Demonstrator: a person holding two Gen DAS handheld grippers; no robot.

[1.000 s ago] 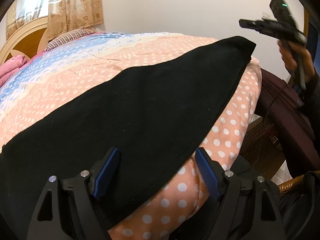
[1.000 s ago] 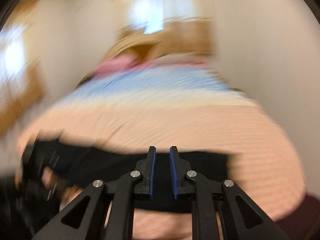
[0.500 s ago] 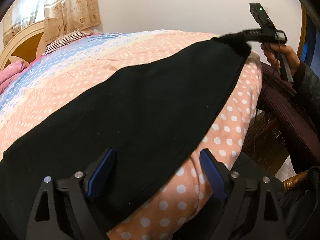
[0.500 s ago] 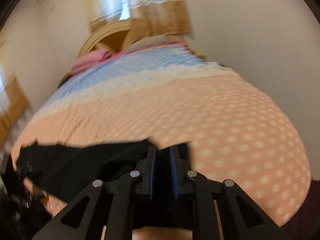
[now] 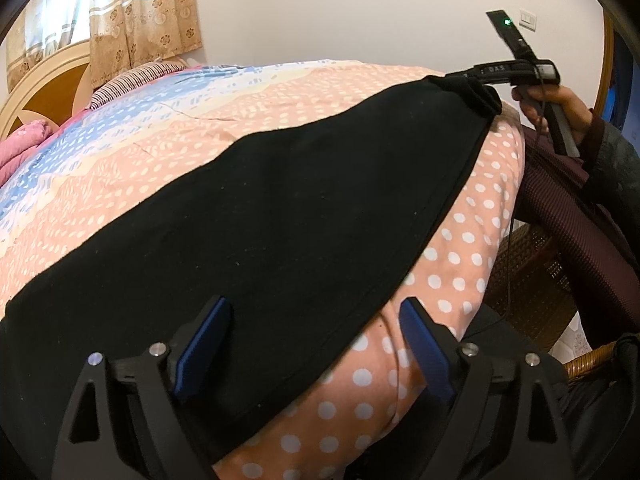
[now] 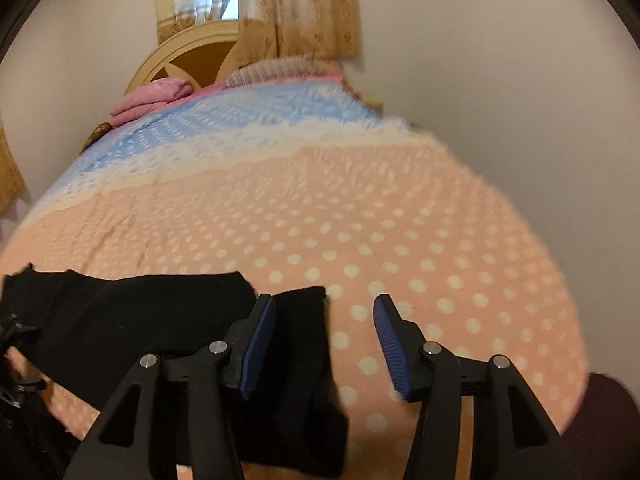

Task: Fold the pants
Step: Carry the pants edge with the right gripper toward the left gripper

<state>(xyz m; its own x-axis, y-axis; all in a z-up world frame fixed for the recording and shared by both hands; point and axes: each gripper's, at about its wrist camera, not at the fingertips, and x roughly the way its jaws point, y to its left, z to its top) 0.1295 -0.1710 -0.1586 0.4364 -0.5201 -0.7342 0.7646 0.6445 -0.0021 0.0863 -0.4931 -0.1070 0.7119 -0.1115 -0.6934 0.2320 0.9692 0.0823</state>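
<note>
Black pants [image 5: 280,216] lie stretched flat across the pink dotted bedcover [image 5: 460,264], near its front edge. My left gripper [image 5: 314,308] hovers over the near end, jaws wide open, with the lower hem of the pants below and between its blue pads; nothing is pinched. At the far end a hand holds my right gripper [image 5: 472,80] down at the bunched corner of the pants. In the right wrist view the right gripper [image 6: 324,300] has its jaws opening. The pants' end [image 6: 296,320] lies loose under the left pad [image 6: 260,340], and the pads do not press on it.
Bedcover [image 6: 400,220] stretches far behind the pants, turning blue toward the headboard [image 6: 192,48]. A folded pink blanket [image 6: 152,100] and a striped pillow [image 5: 132,80] lie there. A wicker chair [image 5: 532,280] draped with dark maroon cloth stands beside the bed's right side.
The right gripper came down from above onto the far end of the pants and its jaws parted from shut. The left gripper stayed put, its jaws a little wider.
</note>
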